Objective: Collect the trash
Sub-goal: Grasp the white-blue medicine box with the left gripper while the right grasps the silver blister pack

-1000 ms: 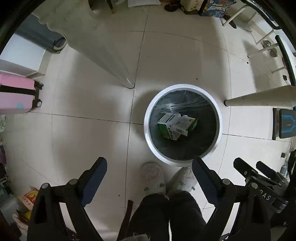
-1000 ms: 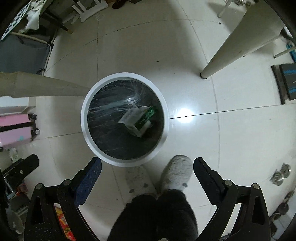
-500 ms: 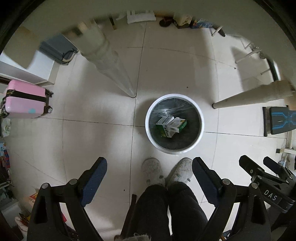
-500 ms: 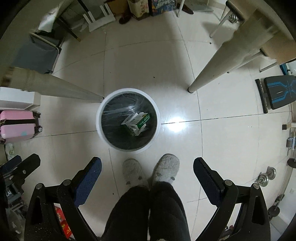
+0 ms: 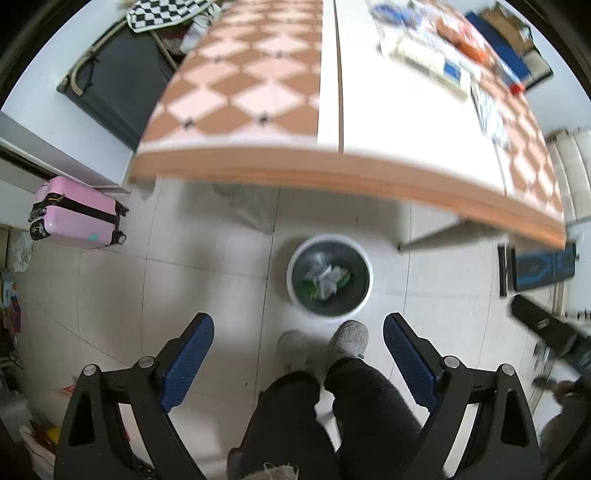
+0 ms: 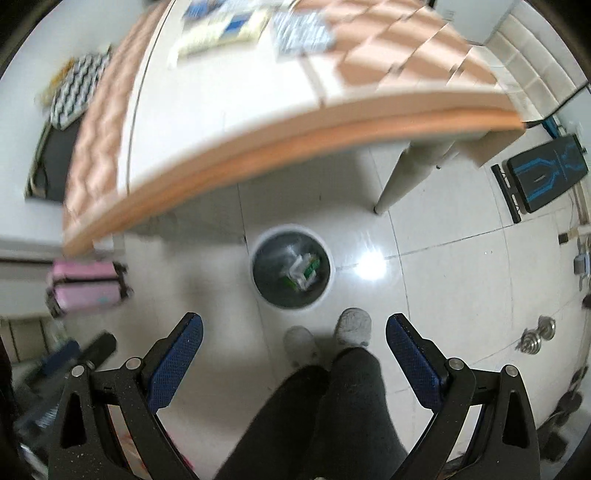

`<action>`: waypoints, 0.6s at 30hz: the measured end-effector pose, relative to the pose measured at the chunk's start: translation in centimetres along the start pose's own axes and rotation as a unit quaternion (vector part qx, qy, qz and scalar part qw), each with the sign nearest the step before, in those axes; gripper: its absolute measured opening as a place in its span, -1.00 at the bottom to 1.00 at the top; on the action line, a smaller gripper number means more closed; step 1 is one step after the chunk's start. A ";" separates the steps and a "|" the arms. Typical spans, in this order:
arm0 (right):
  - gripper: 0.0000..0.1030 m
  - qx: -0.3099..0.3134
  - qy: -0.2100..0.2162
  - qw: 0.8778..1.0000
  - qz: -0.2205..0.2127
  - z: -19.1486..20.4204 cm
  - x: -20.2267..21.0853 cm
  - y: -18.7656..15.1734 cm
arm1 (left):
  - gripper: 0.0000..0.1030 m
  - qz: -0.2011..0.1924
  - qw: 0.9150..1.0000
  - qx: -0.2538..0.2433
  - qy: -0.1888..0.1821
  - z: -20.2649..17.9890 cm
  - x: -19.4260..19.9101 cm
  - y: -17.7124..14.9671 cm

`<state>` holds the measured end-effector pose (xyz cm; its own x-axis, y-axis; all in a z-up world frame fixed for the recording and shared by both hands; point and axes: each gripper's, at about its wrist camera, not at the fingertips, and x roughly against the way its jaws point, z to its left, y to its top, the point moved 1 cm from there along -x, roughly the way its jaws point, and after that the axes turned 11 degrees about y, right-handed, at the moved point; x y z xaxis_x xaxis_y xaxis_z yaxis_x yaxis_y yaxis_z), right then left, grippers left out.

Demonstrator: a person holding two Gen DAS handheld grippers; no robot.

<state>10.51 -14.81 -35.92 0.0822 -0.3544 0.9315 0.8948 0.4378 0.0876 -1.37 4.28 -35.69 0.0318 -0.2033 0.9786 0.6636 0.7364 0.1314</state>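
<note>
- Now we are looking down from above counter height, holding a gripper in each hand, and both views are blurring with motion.
- We are keeping the left gripper (image 5: pixel 298 354) spread wide and empty, its blue fingers (image 5: pixel 188 358) framing the floor and our own legs and slippers.
- We are holding the right gripper (image 6: pixel 294 354) the same way, released and carrying nothing.
- We are standing just behind a round white trash bin (image 5: pixel 364 258) with a dark liner, sitting on the tiled floor just in front of the counter's near edge.
- We are seeing small green-and-white cartons (image 5: pixel 327 280) lying inside the bin; the right view is showing them (image 6: pixel 301 271) too.
- We are facing the counter (image 5: pixel 388 122), with its checkered cloth and white middle strip.
- We are making out flat printed packets or boxes (image 6: pixel 221 29) lying toward the counter's far side, too blurred to identify.
- We are judging these to be the next trash: light, thin cardboard or paper, stiff enough to pinch but easy to crush.
- We are advising a hold across a short edge or a raised corner, since flat pieces are offering little to grip from above and could slide on the smooth top.
- We are noting a pink suitcase (image 5: pixel 77 218) standing well off to the left.
</note>
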 end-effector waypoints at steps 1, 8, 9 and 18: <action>0.95 -0.002 0.001 1.000 -0.009 0.0 1.0 1.5 | 0.82 -0.001 1.000 0.007 0.002 -0.3 0.1 1.0; 0.95 -0.005 -0.024 0.999 -0.036 -1.7 2.2 16.1 | 0.99 -0.001 0.999 0.036 0.013 -3.8 -0.9 10.6; 0.94 -0.004 -0.030 0.999 -0.032 -1.9 1.4 18.5 | 0.99 0.002 0.999 0.039 0.022 -4.3 -1.0 11.8; 0.73 0.040 -0.058 0.997 0.039 -0.7 -6.9 29.2 | 0.99 0.076 0.990 0.094 0.070 -7.1 -4.7 17.8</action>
<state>36.34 -0.12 -40.04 0.0937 -0.2207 0.9708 0.8493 0.5266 0.0378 15.60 13.81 -39.05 0.2331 -0.1579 0.9595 0.4927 0.8699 0.0235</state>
